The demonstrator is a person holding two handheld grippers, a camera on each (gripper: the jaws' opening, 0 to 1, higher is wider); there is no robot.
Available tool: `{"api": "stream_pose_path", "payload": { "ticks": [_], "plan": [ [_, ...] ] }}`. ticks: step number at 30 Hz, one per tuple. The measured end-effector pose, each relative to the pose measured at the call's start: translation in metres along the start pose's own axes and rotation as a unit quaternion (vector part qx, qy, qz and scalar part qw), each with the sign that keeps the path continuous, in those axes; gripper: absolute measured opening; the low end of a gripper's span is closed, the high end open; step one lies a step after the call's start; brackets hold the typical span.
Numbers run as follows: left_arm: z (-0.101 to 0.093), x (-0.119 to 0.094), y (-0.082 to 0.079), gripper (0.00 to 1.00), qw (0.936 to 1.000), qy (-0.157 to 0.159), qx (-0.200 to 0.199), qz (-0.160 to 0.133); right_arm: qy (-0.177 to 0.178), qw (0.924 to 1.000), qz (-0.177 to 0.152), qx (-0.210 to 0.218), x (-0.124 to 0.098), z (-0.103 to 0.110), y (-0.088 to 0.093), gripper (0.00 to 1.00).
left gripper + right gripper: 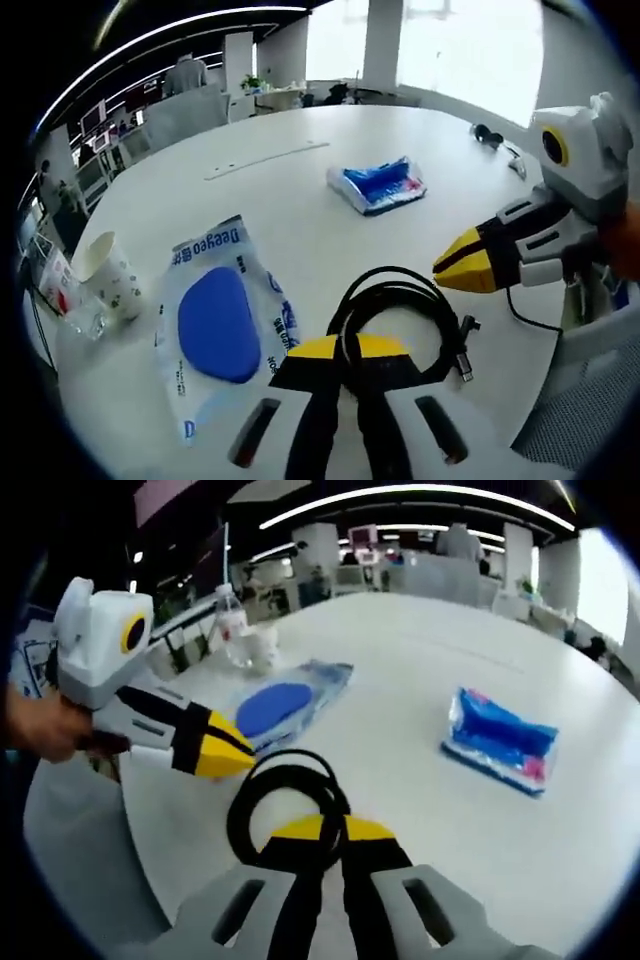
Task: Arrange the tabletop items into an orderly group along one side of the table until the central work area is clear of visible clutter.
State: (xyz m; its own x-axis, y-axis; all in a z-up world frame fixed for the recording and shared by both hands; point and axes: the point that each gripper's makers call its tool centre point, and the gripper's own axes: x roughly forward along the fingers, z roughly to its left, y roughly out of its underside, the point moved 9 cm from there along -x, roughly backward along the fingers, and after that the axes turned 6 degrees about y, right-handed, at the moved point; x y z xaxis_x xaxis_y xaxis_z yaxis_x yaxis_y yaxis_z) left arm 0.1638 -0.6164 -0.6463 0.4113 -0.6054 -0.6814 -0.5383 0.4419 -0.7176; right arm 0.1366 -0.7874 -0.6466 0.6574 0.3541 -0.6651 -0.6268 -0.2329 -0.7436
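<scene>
Pouch [225, 320] printed "Deegeo"; both tools, left [345, 347] and right [334, 827], together, by black cable [400, 310].

bright windows [470, 45], ceiling light strips [420, 492], office desks [440, 575]

I note a round white table [330, 230]. Lying on it: a coiled black cable [395, 310], a clear packet with a blue pad [225, 320], a blue wipes pack [378, 185], a paper cup [108, 272], black earphones [487, 134].
</scene>
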Motion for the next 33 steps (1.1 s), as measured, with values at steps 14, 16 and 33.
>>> {"api": "stream_pose_path", "payload": {
  "ticks": [14,16,33],
  "plan": [
    [-0.003,0.006,0.008,0.00,0.9995,-0.008,0.024,0.018,0.001,0.9994,0.034,-0.010,0.009,0.003,0.016,0.00],
    [0.000,0.004,0.007,0.00,0.9994,-0.015,0.028,0.011,0.001,0.9993,0.037,-0.008,0.010,0.003,0.018,0.00],
    [-0.001,0.011,0.019,0.00,0.9994,-0.001,0.010,0.032,-0.004,0.9989,0.044,0.018,0.010,0.004,0.026,0.00]
  ]
}}
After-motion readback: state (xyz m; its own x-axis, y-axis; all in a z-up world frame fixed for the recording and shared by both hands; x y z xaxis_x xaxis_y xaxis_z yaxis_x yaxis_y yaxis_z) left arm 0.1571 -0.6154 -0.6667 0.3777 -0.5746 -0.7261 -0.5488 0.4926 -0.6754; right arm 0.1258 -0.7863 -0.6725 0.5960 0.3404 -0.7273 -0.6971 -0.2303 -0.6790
